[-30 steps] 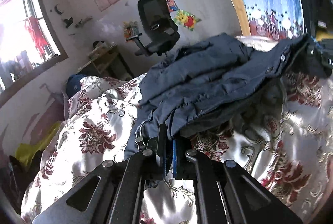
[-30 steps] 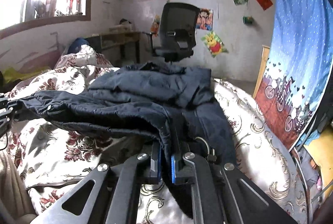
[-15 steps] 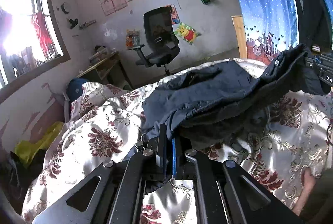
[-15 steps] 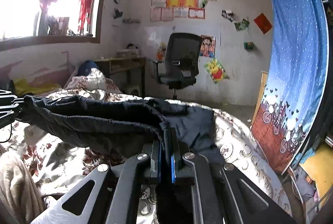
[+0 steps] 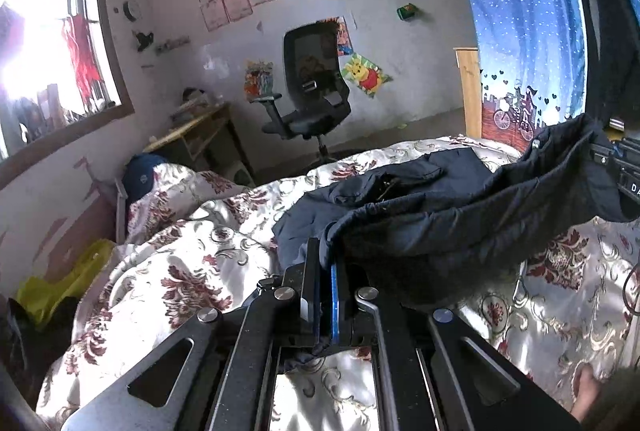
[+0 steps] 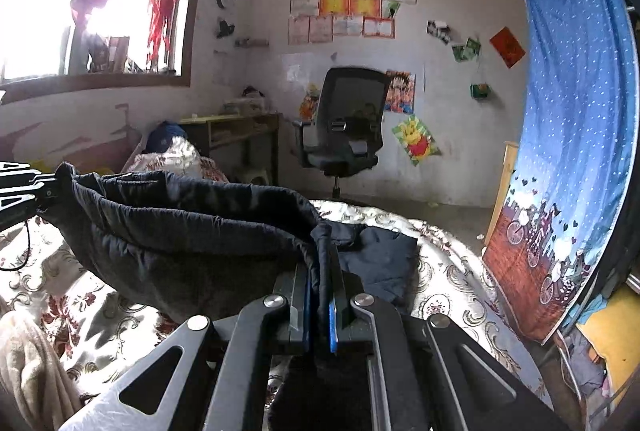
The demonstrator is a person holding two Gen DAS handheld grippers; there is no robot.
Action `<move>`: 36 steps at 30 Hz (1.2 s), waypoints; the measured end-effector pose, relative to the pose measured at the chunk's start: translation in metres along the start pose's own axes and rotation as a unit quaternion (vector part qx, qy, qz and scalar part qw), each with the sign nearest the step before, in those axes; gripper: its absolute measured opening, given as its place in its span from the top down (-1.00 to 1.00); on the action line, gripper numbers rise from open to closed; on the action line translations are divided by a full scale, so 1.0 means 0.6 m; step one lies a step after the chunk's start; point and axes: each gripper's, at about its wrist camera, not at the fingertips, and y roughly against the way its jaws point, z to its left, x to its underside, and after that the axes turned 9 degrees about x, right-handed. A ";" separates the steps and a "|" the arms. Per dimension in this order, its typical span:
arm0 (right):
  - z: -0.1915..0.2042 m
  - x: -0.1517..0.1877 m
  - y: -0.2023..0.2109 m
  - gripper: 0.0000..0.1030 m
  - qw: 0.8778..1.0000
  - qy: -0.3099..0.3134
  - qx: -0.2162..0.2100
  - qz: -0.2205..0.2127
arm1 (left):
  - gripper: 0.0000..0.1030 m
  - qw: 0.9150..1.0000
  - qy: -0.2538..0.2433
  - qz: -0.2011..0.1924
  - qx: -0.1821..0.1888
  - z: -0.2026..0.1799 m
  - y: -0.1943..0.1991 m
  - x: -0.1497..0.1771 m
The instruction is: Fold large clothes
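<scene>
A dark navy padded jacket hangs stretched between my two grippers above the bed; it also shows in the right wrist view. My left gripper is shut on one edge of the jacket. My right gripper is shut on the other edge. The right gripper shows at the right edge of the left wrist view, and the left gripper at the left edge of the right wrist view. Part of the jacket still lies on the bed.
The bed carries a shiny white cover with a red floral pattern. A black office chair and a wooden desk stand by the far wall. A blue curtain hangs on the right. A window is at left.
Both grippers have lifted the held jacket edge well above the bed, and the cameras have tilted up. The jacket hangs as a raised band between them instead of lying spread.
</scene>
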 end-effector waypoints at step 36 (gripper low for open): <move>-0.010 -0.103 -0.369 0.89 0.996 -0.002 -0.004 0.088 | 0.96 0.988 0.135 0.063 0.038 0.153 -0.319 -0.147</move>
